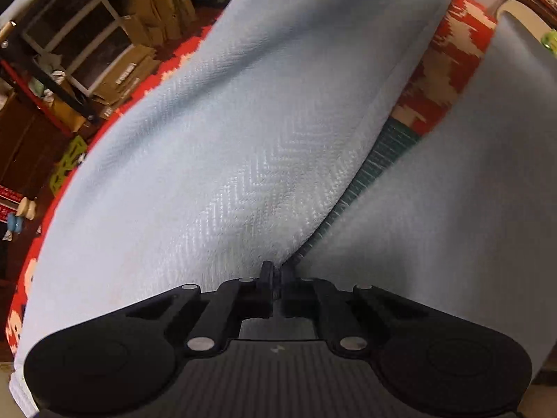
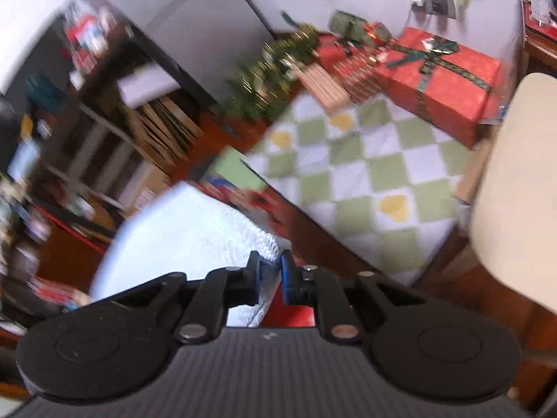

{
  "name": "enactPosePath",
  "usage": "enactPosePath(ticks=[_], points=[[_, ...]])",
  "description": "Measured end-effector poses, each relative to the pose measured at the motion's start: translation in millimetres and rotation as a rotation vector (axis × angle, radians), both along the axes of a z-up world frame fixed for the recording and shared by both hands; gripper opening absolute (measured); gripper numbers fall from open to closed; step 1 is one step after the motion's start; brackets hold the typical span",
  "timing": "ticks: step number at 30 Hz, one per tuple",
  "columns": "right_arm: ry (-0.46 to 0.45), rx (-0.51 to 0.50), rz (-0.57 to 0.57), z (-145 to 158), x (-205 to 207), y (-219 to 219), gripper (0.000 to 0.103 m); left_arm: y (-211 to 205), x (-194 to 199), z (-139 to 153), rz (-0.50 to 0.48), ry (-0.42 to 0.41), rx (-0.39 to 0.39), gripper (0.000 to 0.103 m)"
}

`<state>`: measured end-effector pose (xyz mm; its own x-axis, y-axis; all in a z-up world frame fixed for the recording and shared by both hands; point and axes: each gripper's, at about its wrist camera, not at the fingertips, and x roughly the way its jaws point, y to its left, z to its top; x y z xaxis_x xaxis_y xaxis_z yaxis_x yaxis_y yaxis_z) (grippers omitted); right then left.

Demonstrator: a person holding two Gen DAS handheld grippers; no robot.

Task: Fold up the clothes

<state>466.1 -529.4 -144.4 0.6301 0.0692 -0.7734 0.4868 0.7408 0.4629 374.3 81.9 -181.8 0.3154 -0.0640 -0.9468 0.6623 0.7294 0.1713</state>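
Note:
A light blue garment (image 1: pixel 243 132) with a herringbone weave fills the left wrist view, draped in broad folds over a red patterned cloth (image 1: pixel 449 69). My left gripper (image 1: pixel 277 271) is shut on a fold of the garment. In the right wrist view, my right gripper (image 2: pixel 269 271) is raised and tilted, its blue-padded fingers (image 2: pixel 286 278) shut on an edge of the same light blue garment (image 2: pixel 181 237), which hangs to the left below it.
A green-and-white checkered mat (image 2: pixel 362 170) lies on the floor with a red gift box (image 2: pixel 449 80) and a tinsel garland (image 2: pixel 275 73) behind it. Shelves with cardboard boxes (image 1: pixel 104 45) stand at the left. A pale rounded chair edge (image 2: pixel 515 188) is at the right.

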Motion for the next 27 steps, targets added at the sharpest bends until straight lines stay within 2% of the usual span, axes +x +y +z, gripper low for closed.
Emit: enactPosePath(ticks=[3,4,6,8,10,13,16,18,21,24,26,27], points=[[0.064,-0.078,0.015,-20.6,-0.2,1.2,0.031,0.1,10.2,1.2,0.028,0.036,-0.015,0.005],[0.084,-0.105,0.020,-26.8,-0.2,1.6,0.033,2.6,14.1,2.2,0.047,0.052,-0.032,0.006],[0.082,-0.178,0.011,-17.7,5.6,2.5,0.037,8.6,20.2,5.2,0.085,0.078,-0.070,0.008],[0.041,-0.221,0.055,-3.6,18.9,3.8,0.042,16.4,24.9,9.3,0.126,0.100,-0.107,0.009],[0.006,-0.207,0.121,6.0,45.1,6.9,0.053,21.5,26.7,12.6,0.163,0.109,-0.127,0.009],[-0.025,-0.153,0.232,10.9,98.8,13.2,0.053,26.0,29.2,15.7,0.210,0.119,-0.147,0.009],[-0.017,-0.095,0.290,3.4,158.3,23.4,0.053,26.8,32.8,20.2,0.269,0.135,-0.183,0.009],[0.012,-0.043,0.316,-5.8,192.9,31.2,0.053,32.5,36.3,25.9,0.328,0.150,-0.228,0.010],[0.080,-0.022,0.354,-24.5,238.6,44.4,0.054,44.3,42.5,36.4,0.422,0.154,-0.286,0.016],[0.105,0.025,0.367,-40.3,258.9,51.1,0.054,52.9,49.4,42.2,0.479,0.141,-0.304,0.016],[0.104,0.041,0.396,-45.9,266.2,55.2,0.038,56.7,55.2,42.1,0.508,0.128,-0.295,0.016],[0.106,0.029,0.419,-48.4,266.8,57.1,0.024,59.2,58.3,41.4,0.525,0.126,-0.294,0.016]])
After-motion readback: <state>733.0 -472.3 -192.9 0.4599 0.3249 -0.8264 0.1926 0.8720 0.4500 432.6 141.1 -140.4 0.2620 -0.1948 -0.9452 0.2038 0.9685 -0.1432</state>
